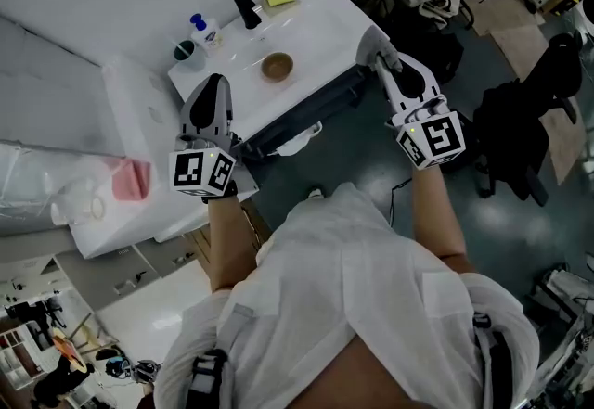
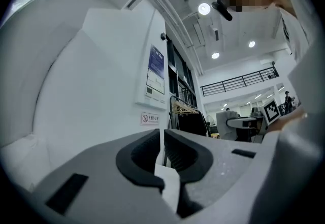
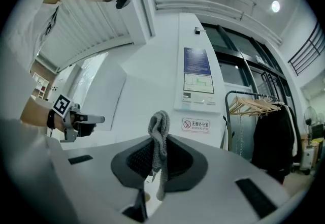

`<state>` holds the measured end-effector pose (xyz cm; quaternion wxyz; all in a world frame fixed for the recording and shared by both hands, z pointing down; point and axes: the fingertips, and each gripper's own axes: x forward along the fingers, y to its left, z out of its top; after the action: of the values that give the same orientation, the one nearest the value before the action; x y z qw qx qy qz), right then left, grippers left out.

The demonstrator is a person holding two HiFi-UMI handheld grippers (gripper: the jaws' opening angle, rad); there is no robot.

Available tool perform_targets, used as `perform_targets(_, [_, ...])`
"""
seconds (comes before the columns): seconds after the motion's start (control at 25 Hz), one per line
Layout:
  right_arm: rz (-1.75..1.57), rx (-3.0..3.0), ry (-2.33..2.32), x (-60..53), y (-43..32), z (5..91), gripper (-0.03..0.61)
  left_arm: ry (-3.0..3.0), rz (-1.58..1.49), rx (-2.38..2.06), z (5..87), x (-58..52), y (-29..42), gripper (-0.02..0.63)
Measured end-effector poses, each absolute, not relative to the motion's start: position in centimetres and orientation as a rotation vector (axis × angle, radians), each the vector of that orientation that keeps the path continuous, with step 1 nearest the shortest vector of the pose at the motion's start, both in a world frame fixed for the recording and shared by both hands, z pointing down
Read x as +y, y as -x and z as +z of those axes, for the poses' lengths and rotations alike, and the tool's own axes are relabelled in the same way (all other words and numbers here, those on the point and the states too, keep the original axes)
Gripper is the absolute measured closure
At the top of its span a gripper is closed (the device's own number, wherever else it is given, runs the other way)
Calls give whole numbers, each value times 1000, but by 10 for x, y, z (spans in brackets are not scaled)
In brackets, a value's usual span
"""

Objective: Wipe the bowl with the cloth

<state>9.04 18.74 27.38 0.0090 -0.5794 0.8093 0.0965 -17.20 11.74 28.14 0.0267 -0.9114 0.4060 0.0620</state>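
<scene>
Brown against the white table (image 1: 325, 13), the bowl (image 1: 277, 67) sits upright near the middle of the top with nothing steadying it, well apart from both grippers. The grey knitted cloth (image 3: 159, 129) is not at the bowl. It is pinched as a narrow fold between the closed jaws of the right gripper (image 1: 377, 49), which hangs by the table's right corner. So thin a bite may let the cloth pull free once it drags on the bowl's wall. The left gripper (image 2: 162, 141) is all but closed with nothing between its jaws, so it must open before it can brace the rim. Wiped unbraced, the bowl would likely skate across the smooth top, perhaps into the blue-capped bottle (image 1: 201, 29) or the black cylinder (image 1: 246, 9) behind it. It could also slide towards the near edge.
</scene>
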Motion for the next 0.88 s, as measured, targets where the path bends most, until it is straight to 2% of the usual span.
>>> perform_targets(0.88, [267, 2578, 1734, 144, -35, 275, 532, 2854, 166, 1260, 302, 89, 212, 581])
